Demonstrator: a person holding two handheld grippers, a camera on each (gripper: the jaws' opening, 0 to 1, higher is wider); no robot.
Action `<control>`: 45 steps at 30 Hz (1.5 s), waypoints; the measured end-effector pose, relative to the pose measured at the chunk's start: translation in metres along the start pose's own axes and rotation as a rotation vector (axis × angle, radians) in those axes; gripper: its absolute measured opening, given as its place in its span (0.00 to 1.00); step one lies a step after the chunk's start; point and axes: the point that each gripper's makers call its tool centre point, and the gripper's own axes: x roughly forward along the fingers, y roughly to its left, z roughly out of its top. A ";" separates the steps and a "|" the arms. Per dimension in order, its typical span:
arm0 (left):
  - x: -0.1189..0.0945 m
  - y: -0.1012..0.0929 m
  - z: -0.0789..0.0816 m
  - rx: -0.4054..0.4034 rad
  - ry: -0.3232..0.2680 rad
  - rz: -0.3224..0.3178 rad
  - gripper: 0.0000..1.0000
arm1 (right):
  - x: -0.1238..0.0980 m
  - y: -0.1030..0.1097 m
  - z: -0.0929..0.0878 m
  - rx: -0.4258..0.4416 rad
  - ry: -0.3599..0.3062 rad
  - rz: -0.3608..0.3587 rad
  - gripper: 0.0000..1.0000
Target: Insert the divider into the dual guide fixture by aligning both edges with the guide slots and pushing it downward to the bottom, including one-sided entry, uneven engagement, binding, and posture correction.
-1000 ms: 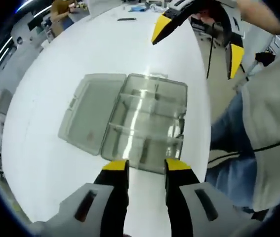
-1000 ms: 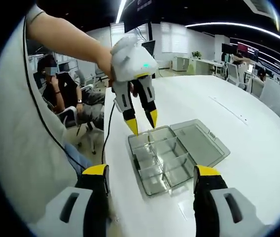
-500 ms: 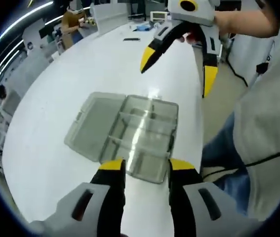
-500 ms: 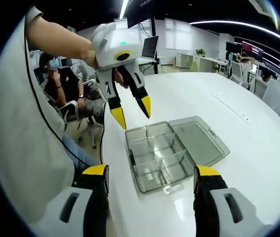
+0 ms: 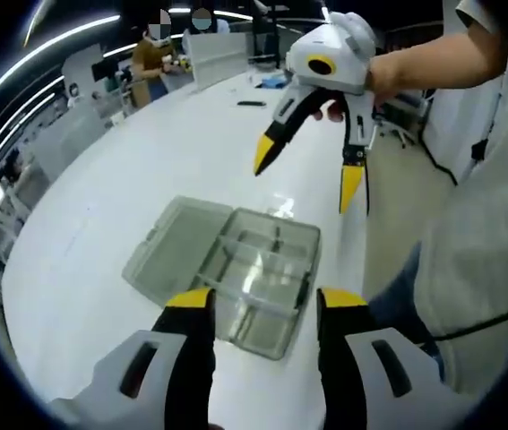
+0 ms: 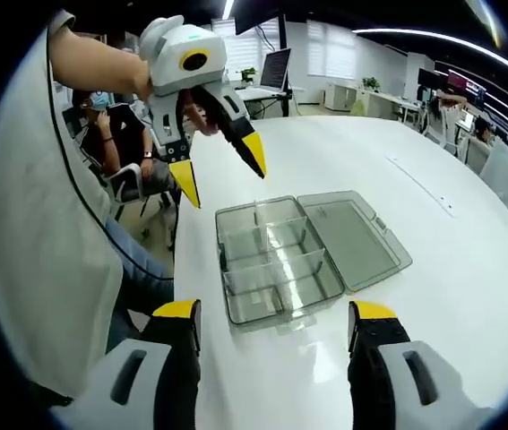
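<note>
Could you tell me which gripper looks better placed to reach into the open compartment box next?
Left, narrowly. Both grippers are open and empty above the table, but the left gripper hangs beside the compartment box's divided half, while the right gripper sits beyond its far edge.

From my left claw [image 5: 262, 309], its yellow tips cover the near edge of the clear box [image 5: 236, 269]. From my right claw [image 6: 273, 315], the dividers inside that box [image 6: 276, 260] blur into glare, so I cannot tell which one is loose. The surface [image 6: 415, 296] runs off past the frame.
</note>
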 end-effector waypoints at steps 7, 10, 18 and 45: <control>-0.004 -0.002 0.014 -0.033 -0.071 0.008 0.51 | 0.003 -0.007 -0.020 -0.033 0.071 0.014 0.60; -0.006 -0.003 0.022 -0.059 -0.118 0.008 0.55 | 0.005 -0.012 -0.028 -0.039 0.096 0.018 0.60; -0.007 -0.003 0.029 -0.103 -0.172 0.027 0.64 | 0.011 -0.022 -0.047 -0.054 0.156 0.033 0.57; 0.000 0.001 0.027 -0.186 -0.209 0.065 0.79 | 0.029 -0.039 -0.079 -0.174 0.306 0.078 0.44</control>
